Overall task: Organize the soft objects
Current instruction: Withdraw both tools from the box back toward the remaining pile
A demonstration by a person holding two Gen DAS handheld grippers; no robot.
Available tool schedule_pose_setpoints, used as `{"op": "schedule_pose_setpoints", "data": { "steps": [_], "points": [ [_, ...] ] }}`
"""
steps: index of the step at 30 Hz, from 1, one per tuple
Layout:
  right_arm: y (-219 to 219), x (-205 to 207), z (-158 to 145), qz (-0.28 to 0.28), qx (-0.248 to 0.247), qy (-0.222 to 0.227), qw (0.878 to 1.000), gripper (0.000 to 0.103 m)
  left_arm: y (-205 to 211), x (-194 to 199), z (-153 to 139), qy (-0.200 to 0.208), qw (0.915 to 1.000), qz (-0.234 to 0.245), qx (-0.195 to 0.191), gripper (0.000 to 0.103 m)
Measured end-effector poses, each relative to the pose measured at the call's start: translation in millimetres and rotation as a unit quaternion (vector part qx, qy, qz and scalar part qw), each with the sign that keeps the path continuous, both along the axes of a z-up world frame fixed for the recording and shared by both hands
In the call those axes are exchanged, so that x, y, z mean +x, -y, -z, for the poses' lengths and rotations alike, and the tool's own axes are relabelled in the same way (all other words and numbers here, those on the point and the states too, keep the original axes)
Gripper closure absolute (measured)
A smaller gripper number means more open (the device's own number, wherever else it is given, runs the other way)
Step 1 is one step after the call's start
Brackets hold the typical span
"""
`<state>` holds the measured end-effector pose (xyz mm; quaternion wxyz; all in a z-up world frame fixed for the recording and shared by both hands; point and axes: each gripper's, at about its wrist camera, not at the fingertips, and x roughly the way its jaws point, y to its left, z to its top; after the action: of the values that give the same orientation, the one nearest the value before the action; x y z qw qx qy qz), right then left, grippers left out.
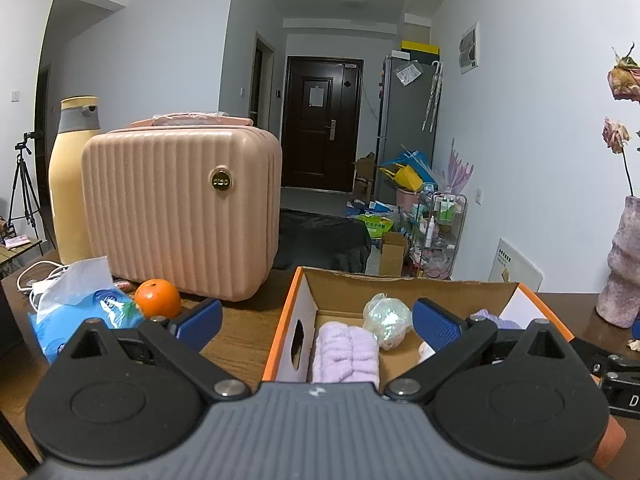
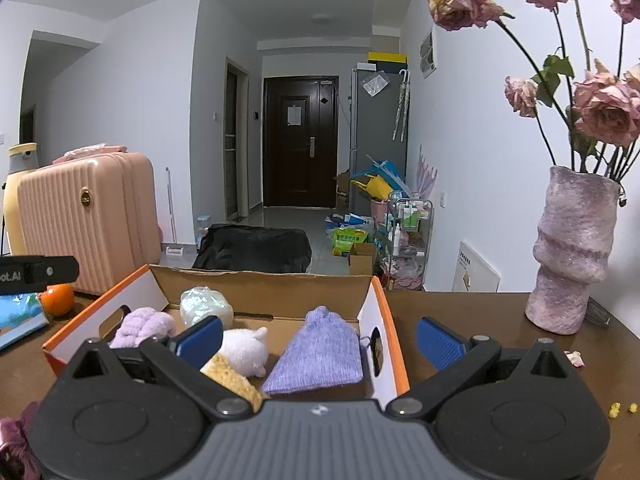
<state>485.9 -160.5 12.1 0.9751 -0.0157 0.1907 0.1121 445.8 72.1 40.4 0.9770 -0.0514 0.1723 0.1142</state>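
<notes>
Both grippers hover level over the cardboard box (image 2: 256,280), fingers spread and empty.
Inside it lie the lilac towel (image 1: 346,354), purple knit hat (image 2: 320,354) and white plush (image 2: 246,350); the left gripper (image 1: 316,326) and right gripper (image 2: 320,340) face the bench's (image 2: 460,320) far edge.

A lived-in home: a front door (image 1: 320,124) mid-frame down the hallway, fridge (image 1: 404,120) right of it, vase (image 2: 568,252) at far right.

five soft items (image 2: 318,354), one box (image 2: 390,336), one orange (image 2: 57,299).
</notes>
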Motion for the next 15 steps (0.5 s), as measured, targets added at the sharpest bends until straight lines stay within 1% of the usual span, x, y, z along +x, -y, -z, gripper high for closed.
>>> {"op": "schedule_pose_setpoints", "data": {
  "steps": [5,15],
  "points": [
    [2.5,-7.8,1.3,-0.001,0.000,0.000,1.000,0.000,1.0,-18.2,2.2,-0.001,1.0000,-0.002,0.006,0.000],
    [9.7,-45.1,9.3,-0.002,0.000,0.001,1.000,0.000,4.8,-48.1,5.1,-0.004,0.9999,-0.002,0.011,0.000]
  ]
}}
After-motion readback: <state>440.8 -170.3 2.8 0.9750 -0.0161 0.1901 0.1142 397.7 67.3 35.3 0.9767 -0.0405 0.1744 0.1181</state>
